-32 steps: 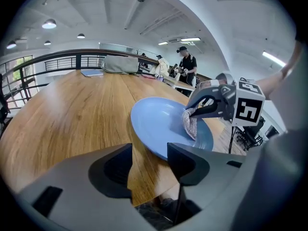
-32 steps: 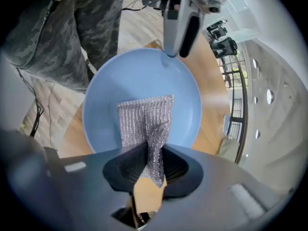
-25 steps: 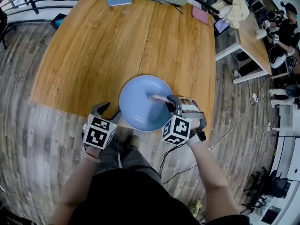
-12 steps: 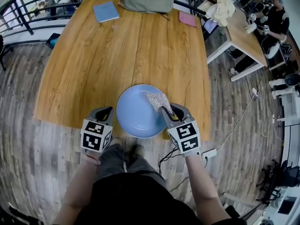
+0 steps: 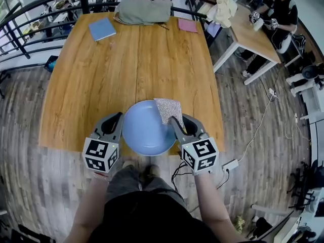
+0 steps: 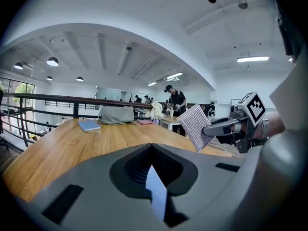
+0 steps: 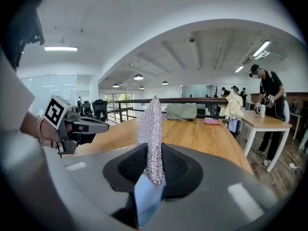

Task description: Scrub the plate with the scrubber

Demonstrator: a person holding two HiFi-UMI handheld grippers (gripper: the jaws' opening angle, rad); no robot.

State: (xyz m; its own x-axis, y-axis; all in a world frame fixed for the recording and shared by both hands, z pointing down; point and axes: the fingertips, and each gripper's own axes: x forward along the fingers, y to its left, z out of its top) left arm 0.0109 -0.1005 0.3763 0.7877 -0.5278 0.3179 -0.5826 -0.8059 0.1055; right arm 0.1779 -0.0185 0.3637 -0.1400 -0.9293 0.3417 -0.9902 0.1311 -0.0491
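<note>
A light blue plate (image 5: pixel 144 128) sits at the wooden table's near edge and juts out over it. My left gripper (image 5: pixel 119 119) is shut on the plate's left rim; a blue sliver of plate (image 6: pixel 156 196) shows between its jaws. My right gripper (image 5: pixel 177 121) is at the plate's right rim, shut on a silver mesh scrubber (image 5: pixel 167 109). The scrubber (image 7: pixel 151 138) stands up out of the jaws, over the plate's far right edge. A bit of blue plate (image 7: pixel 147 201) shows under it. In the left gripper view, the scrubber (image 6: pixel 195 126) hangs at the right.
The wooden table (image 5: pixel 126 65) carries a blue notebook (image 5: pixel 102 29), a grey-green bag (image 5: pixel 143 10) and a pink notebook (image 5: pixel 188 25) at its far end. A railing runs behind it. At a second table (image 5: pixel 248 29) to the right stands a person. Cables lie on the floor at right.
My left gripper, open beside the plate's left rim a second ago, has shut on that rim. My right gripper drew the scrubber from the plate's middle toward its far right edge.
</note>
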